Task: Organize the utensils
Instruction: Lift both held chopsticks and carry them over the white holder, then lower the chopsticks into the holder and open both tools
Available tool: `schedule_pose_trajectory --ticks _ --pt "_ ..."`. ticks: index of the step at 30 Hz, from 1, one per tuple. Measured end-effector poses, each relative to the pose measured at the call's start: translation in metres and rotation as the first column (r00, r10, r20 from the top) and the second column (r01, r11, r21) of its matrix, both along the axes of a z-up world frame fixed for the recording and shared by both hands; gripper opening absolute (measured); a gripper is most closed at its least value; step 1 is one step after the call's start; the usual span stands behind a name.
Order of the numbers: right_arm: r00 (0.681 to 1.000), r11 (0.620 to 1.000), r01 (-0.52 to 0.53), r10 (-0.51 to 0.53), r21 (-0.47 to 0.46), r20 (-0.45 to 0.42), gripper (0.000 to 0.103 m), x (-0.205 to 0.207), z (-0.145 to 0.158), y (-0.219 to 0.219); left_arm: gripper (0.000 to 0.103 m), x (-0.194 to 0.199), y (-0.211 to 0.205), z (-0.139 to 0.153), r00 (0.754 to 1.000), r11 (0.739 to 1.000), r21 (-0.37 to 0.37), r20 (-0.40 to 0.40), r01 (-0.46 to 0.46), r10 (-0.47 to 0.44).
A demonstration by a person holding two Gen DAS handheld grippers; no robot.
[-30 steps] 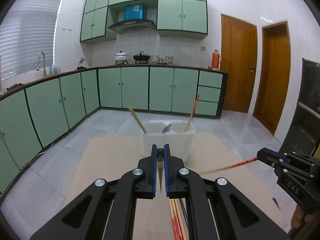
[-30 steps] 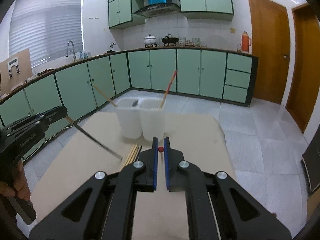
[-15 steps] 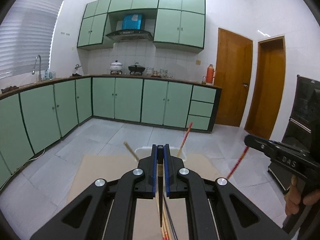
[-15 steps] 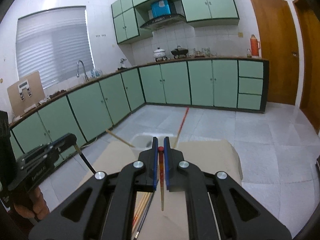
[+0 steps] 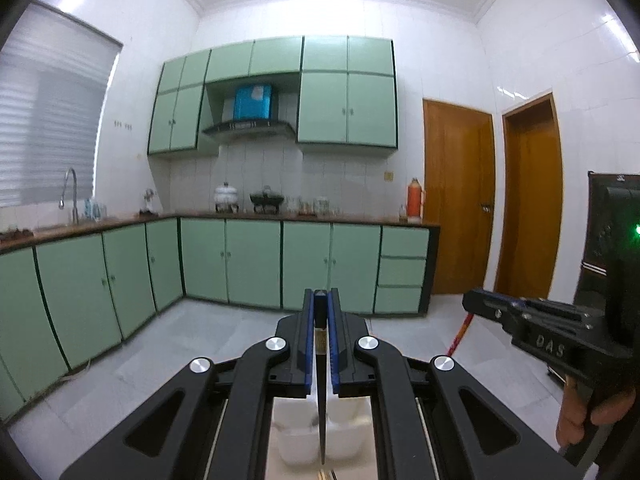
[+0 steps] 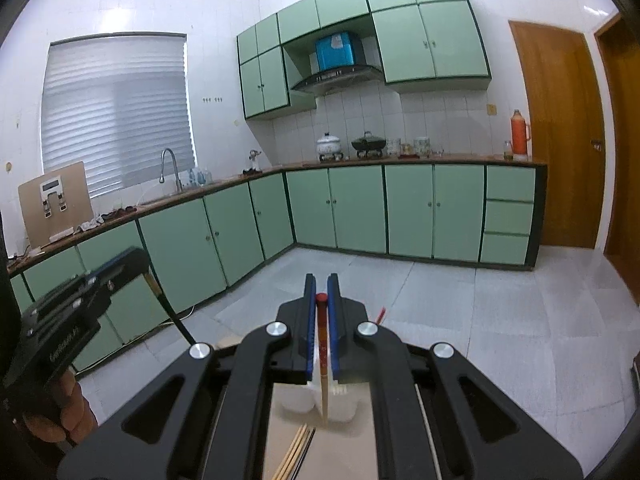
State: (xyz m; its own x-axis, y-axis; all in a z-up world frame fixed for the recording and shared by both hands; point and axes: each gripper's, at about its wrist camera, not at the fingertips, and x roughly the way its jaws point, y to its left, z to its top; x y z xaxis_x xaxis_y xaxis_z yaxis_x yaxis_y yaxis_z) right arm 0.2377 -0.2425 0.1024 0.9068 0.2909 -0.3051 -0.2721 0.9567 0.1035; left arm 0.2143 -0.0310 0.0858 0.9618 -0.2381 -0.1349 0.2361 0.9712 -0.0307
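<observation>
Holding one chopstick in each tool, we judge that these thin sticks are light and stiff but a little slippery, so they can turn between the pads if the hold is weak. The left tool [image 5: 321, 344] is closed on a dark chopstick [image 5: 321, 408], gripped near its upper end, and the stick hangs almost straight down with its tip over the white holder [image 5: 298, 432]. The right tool [image 6: 321, 332] is closed on a red-topped chopstick [image 6: 323, 376], also taken close to the top, and its pale lower end points down in front of the holder [image 6: 298, 400]. We think a grip near the thick end is good for dropping a stick in, but it lets the long free end swing, so slow moves are safer. Both tools are raised and look forward across the kitchen, nearly level, with the sticks hanging down below them. In the left view the right tool [image 5: 532, 324] is beside us at the same height. More chopsticks [image 6: 296, 456] lie on the bench [image 6: 360, 460] just before the holder, not yet sorted. Another red chopstick [image 6: 380, 313] already stands in the holder.
</observation>
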Motion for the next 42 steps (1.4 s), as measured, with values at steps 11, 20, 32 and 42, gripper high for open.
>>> schedule_pose_trajectory --ticks 11,20,32,42 --pt "0.999 0.998 0.025 -0.023 -0.052 0.023 0.005 0.061 -0.005 0.012 0.006 0.074 -0.006 -0.007 0.999 0.999 -0.005 0.013 -0.052 0.052" --pt "0.998 0.999 0.010 -0.012 -0.035 -0.066 0.005 0.108 -0.061 0.015 0.006 0.123 -0.005 -0.061 0.993 0.998 0.017 -0.098 -0.068 0.069" --pt "0.986 0.998 0.005 -0.016 -0.068 -0.163 0.009 0.116 -0.104 0.026 0.007 0.140 0.002 -0.105 0.972 0.996 0.049 -0.221 -0.068 0.077" --pt "0.993 0.993 0.104 -0.107 -0.063 -0.044 0.051 0.060 -0.091 0.006 0.049 0.089 0.014 -0.085 0.983 0.996 0.018 -0.163 -0.083 0.085"
